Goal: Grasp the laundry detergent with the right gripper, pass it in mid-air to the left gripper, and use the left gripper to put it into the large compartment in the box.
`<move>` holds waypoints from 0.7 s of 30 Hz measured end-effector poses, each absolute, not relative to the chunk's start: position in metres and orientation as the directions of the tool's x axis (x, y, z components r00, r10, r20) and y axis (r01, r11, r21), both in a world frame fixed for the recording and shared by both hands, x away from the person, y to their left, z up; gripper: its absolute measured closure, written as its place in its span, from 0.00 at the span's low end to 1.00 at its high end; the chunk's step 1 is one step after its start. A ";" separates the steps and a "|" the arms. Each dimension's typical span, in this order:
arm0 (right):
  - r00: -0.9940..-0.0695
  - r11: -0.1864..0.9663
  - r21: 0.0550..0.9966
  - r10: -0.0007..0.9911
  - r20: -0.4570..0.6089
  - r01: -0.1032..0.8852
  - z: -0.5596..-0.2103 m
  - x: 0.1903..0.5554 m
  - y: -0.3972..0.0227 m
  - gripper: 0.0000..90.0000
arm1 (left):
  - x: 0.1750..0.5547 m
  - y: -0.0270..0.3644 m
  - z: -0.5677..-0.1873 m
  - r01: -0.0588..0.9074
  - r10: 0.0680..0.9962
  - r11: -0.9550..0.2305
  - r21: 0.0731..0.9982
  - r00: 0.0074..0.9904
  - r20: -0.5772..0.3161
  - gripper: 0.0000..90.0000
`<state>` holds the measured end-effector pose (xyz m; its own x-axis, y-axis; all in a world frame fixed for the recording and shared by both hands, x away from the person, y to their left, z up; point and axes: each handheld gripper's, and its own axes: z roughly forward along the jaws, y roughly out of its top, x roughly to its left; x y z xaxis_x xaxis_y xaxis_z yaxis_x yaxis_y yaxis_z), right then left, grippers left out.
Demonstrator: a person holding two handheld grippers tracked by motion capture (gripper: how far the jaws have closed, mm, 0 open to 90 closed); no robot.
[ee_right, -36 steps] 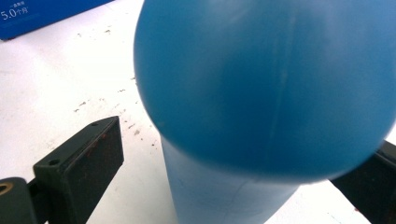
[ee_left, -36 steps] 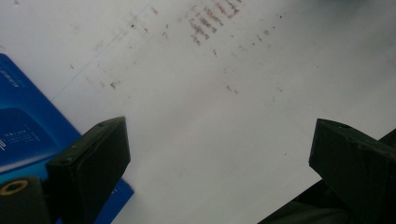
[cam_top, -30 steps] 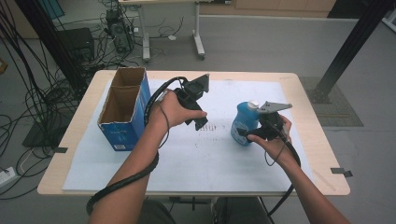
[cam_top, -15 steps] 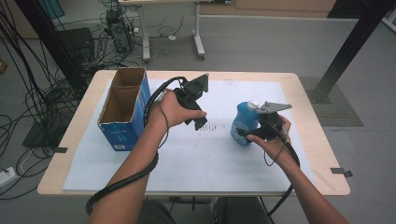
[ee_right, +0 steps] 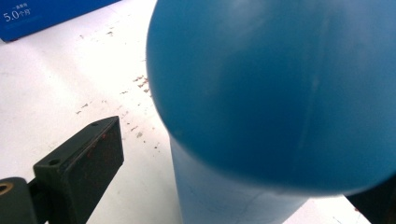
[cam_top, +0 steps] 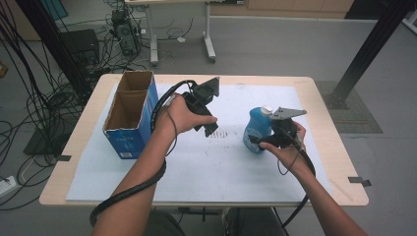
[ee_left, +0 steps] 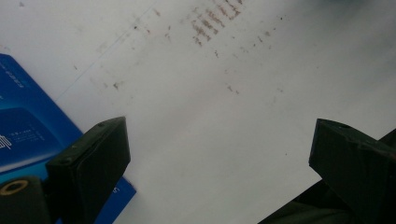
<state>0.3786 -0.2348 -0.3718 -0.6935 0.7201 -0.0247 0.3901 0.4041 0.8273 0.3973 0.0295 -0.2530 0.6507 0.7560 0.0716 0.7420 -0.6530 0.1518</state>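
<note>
Just bottle (ee_right: 280, 93) between right tongs (ee_right: 243, 186)

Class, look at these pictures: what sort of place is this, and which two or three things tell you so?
Probably a lab or workshop. Bundles of loose cables lie on the bare floor, a black metal frame post stands beside the table, and another desk stands behind.

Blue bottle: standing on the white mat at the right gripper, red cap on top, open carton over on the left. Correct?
Not quite: the cap is white, not red, as the high view shows. The rest holds: the blue bottle stands on the white mat at the right gripper, with the open carton on the left.
</note>
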 end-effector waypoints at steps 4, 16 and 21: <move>-0.694 0.404 0.827 0.720 -0.024 0.390 -0.372 0.379 -0.235 0.02 | 0.397 0.030 -0.253 0.742 0.756 -0.653 0.153 0.651 0.071 0.06; -0.693 0.401 0.829 0.721 -0.023 0.390 -0.373 0.378 -0.235 0.02 | 0.398 0.029 -0.253 0.740 0.754 -0.656 0.151 0.653 0.072 0.06; -0.693 0.399 0.832 0.720 -0.024 0.386 -0.373 0.378 -0.235 0.03 | 0.398 0.029 -0.253 0.740 0.753 -0.656 0.149 0.654 0.073 0.06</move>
<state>0.3780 -0.2349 -0.3730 -0.6932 0.7203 -0.0243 0.3857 0.3993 0.8318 0.3983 0.0288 -0.2529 0.6536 0.7533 0.0727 0.7398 -0.6562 0.1487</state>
